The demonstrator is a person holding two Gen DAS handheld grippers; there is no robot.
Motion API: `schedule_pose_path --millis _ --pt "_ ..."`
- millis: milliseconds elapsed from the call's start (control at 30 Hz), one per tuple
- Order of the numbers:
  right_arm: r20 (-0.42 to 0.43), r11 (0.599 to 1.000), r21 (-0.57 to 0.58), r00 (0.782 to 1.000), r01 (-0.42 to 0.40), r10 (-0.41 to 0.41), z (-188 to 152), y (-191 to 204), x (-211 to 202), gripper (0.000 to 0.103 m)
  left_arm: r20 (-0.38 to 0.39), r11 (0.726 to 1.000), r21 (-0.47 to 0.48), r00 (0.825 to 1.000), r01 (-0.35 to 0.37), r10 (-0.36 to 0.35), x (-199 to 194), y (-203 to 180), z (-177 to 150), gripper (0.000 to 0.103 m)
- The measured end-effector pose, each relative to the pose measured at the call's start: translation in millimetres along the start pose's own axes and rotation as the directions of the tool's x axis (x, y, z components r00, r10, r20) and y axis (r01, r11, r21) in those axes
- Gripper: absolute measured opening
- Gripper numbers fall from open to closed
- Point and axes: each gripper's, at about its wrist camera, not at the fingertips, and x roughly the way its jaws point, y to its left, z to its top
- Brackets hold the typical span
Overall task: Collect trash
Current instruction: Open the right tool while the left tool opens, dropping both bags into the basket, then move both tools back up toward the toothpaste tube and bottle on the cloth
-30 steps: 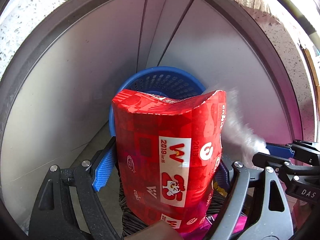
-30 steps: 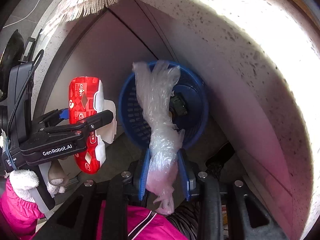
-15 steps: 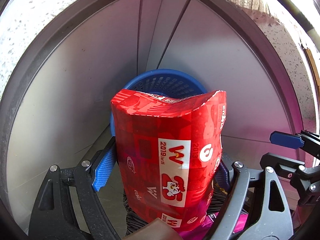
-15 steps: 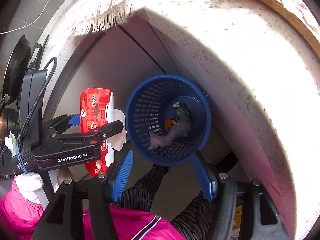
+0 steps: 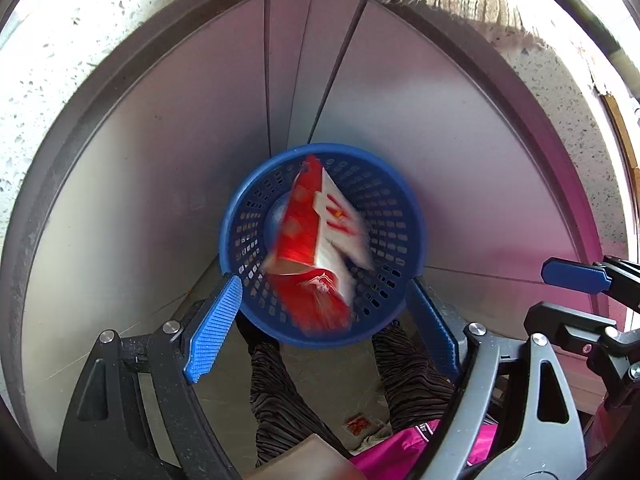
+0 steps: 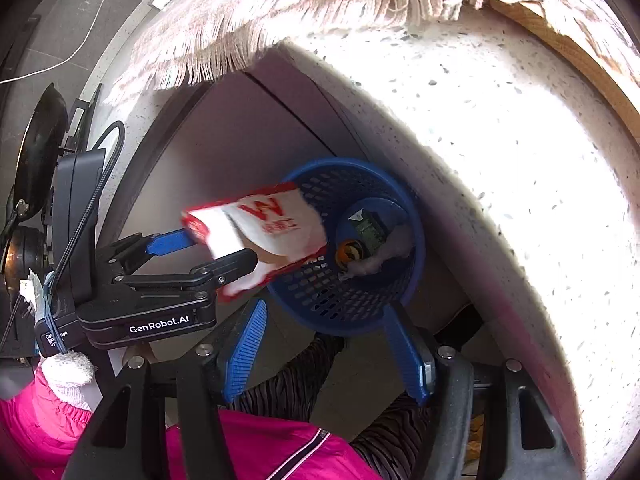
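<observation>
Left wrist view: my left tongs (image 5: 320,328) stand wide with nothing between them, and the red and white packet (image 5: 316,252) shows blurred just ahead of their tips, over the mouth of the blue basket (image 5: 396,216). From the right wrist view, the same packet (image 6: 260,240) sits tilted at the basket's (image 6: 360,312) rim, close by the left tongs (image 6: 212,248); I cannot tell whether it touches them. My right tongs (image 6: 328,352) also gape wide, holding nothing, with the basket straight beyond them. Scraps (image 6: 368,248) lie at its bottom.
</observation>
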Motion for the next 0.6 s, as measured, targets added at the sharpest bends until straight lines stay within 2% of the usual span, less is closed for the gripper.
schedule_pose_path --millis 300,600 --pt "0.025 1.000 0.003 1.000 -0.006 0.006 2 0 -11 0.064 0.016 1.000 -0.004 1.000 -0.003 0.003 -11 2 1 0.086" --pt "0.065 0.999 -0.023 0.997 -0.040 0.041 2 0 -36 0.064 0.093 1.000 0.017 0.996 -0.005 0.003 -44 -2 7 0.086"
